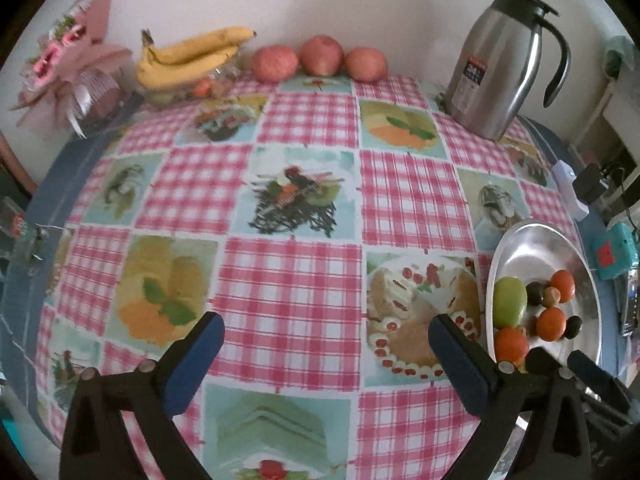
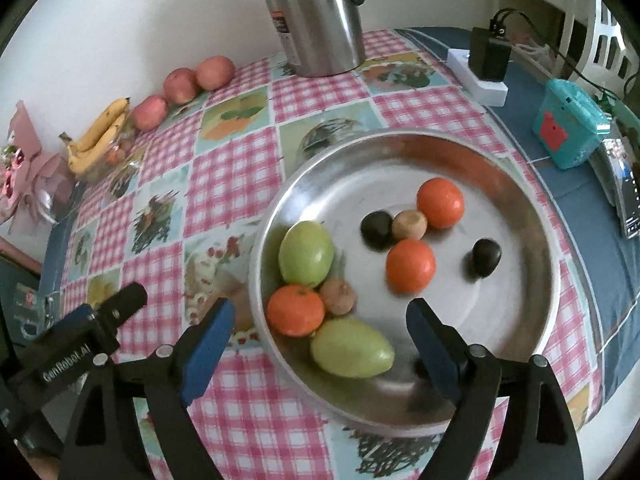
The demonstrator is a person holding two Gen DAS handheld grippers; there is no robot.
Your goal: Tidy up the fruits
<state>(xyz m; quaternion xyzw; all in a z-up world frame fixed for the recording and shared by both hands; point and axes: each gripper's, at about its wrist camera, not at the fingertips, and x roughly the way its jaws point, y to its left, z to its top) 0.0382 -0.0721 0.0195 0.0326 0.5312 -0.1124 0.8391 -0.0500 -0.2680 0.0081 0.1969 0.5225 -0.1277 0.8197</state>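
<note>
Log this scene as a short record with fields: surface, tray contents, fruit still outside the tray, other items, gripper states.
surface: table under a pink checked tablecloth
tray: round metal tray holding three orange tangerines, two green oval fruits, two dark round fruits, two small brown fruits
outside tray: three red apples in a row by the wall; yellow banana bunch atop a clear container
other: steel jug with black handle
left gripper: open, empty
right gripper: open, empty, over the tray's near edge
</note>
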